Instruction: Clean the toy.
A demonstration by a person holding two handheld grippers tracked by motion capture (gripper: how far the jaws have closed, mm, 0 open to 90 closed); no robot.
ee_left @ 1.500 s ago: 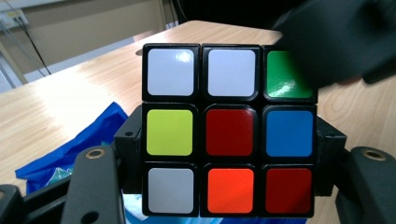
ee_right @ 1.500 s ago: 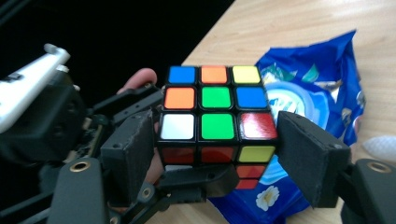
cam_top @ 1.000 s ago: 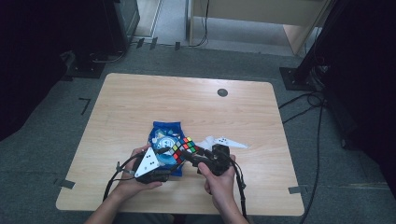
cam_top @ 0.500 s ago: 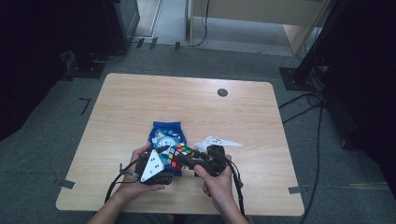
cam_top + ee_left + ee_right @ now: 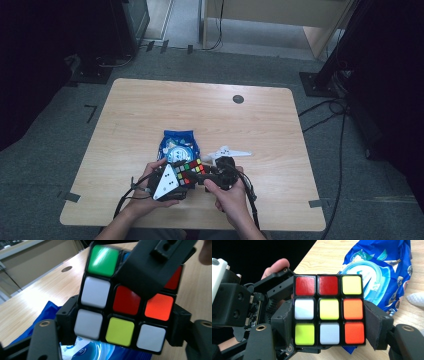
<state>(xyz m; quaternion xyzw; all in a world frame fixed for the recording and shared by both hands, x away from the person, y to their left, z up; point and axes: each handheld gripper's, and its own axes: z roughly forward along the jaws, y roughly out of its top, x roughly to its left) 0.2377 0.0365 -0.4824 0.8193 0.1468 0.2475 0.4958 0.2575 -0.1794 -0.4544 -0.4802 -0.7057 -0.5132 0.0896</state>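
Wooden table [image 5: 150,115] on grey carpet, dark room around it, cables on the floor. Near the front edge a person held a Rubik's cube [image 5: 190,171] in the air between two handheld grippers, just above a blue snack bag [image 5: 178,145], with a white crumpled wrapper [image 5: 227,152] just beside on the right. Left gripper [image 5: 182,177] was clamped on the cube, its pads pressing two opposite faces in the left gripper view [image 5: 120,312]. Right gripper [image 5: 200,175] was likewise closed on it, jaws against the left and right sides of the lower two layers in the right gripper view [image 5: 329,310]; one of its jaws crossed the cube's top corner in the left gripper view. Cube was scrambled, mixed red, white, yellow, orange and green stickers. Judged as light, rigid plastic with smooth, slippery faces; layers turn freely, so the grip should sit flat on opposite faces of one layer block, not on edges or corners. Squeezing across a seam would likely let it twist out.
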